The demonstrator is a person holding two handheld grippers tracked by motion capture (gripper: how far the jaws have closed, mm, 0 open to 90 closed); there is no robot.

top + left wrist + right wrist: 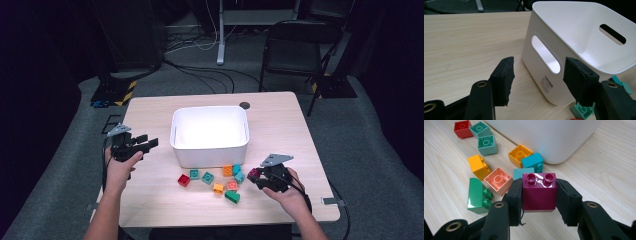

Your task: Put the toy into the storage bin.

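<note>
The right gripper (539,195) has its two black jaws clamped on the side faces of a glossy magenta plastic building block (539,191), squarish, with two round studs pointing up and away from the hand. In the high view that block (253,173) sits at the right end of the scattered bricks, just clear of the light wooden table (280,120). The open white plastic bin (210,134) lies ahead and to the left of it, so the carry probably runs up over the near rim. The left gripper (145,144), jaws apart and holding nothing, hovers beside the bin's left wall; the right hand is the one placed to deliver.
</note>
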